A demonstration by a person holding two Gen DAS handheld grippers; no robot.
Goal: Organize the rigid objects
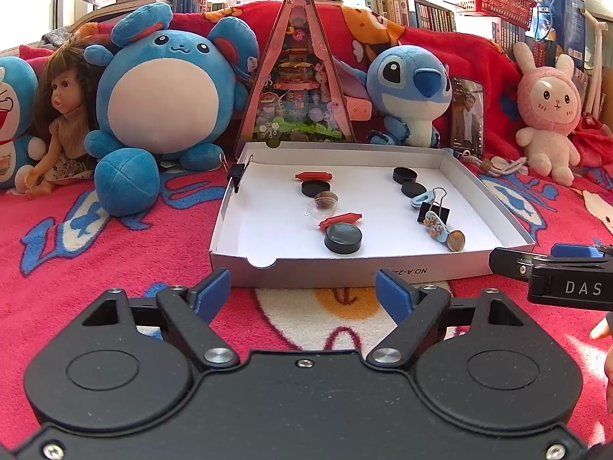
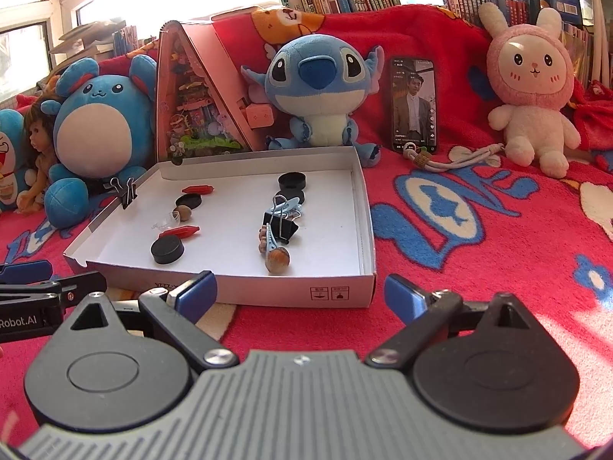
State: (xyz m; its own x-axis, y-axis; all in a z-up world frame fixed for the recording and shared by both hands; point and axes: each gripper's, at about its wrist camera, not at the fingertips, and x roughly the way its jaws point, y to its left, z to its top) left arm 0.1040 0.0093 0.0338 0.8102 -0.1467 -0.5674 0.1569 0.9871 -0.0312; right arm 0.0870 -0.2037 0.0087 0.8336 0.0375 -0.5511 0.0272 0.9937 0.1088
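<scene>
Both claws gape empty, left claw (image 1: 303,291) and right claw (image 2: 300,293). White box (image 1: 383,268) sits just ahead, pucks (image 1: 343,238) inside.

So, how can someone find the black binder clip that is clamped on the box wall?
Find the shallow white box on the red blanket. The binder clip grips its far-left corner wall. The other black clip lies loose inside.
</scene>
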